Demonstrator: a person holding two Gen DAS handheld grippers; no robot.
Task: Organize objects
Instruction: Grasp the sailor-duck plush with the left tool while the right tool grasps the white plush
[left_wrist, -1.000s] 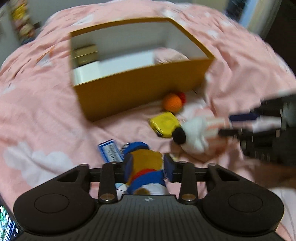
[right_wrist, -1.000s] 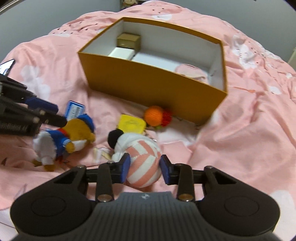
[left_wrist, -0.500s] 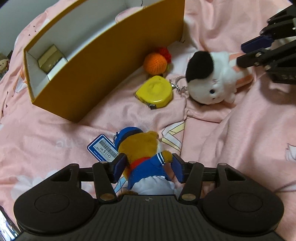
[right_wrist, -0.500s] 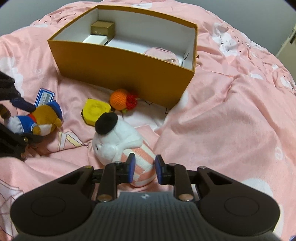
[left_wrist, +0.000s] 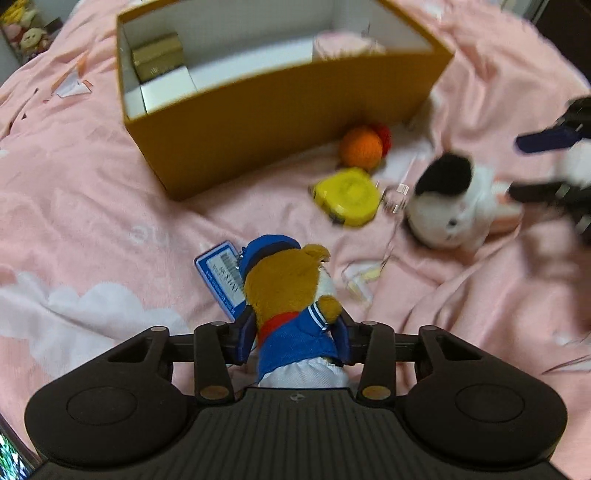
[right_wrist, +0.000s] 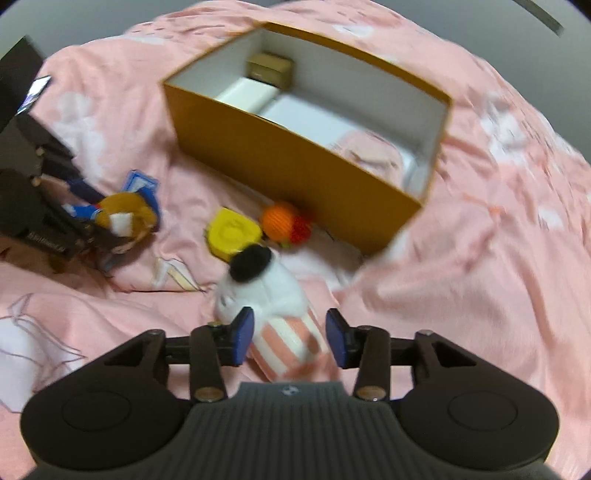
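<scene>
My left gripper (left_wrist: 295, 341) is shut on a brown plush in a blue sailor suit and cap (left_wrist: 291, 291), with a blue price tag (left_wrist: 221, 278) beside it. It also shows in the right wrist view (right_wrist: 123, 218). My right gripper (right_wrist: 290, 338) is open around the striped lower half of a white plush with a black cap (right_wrist: 273, 295), which lies on the pink bedspread; its pads stand apart from the plush. The white plush also shows in the left wrist view (left_wrist: 450, 203). An open orange box (right_wrist: 295, 158) stands behind them.
A yellow tape measure (left_wrist: 347, 195) and an orange and red knitted ball (left_wrist: 362, 146) lie in front of the box (left_wrist: 258, 122). Inside the box are a small gold box (left_wrist: 157, 55), a white box (left_wrist: 166, 90) and a pink item (left_wrist: 343, 46). The bedspread (left_wrist: 74, 221) is wrinkled.
My right gripper's jaws have opened wider around the white plush. My left gripper has closed tighter on the sailor plush. Both views have shifted relative to the box.
</scene>
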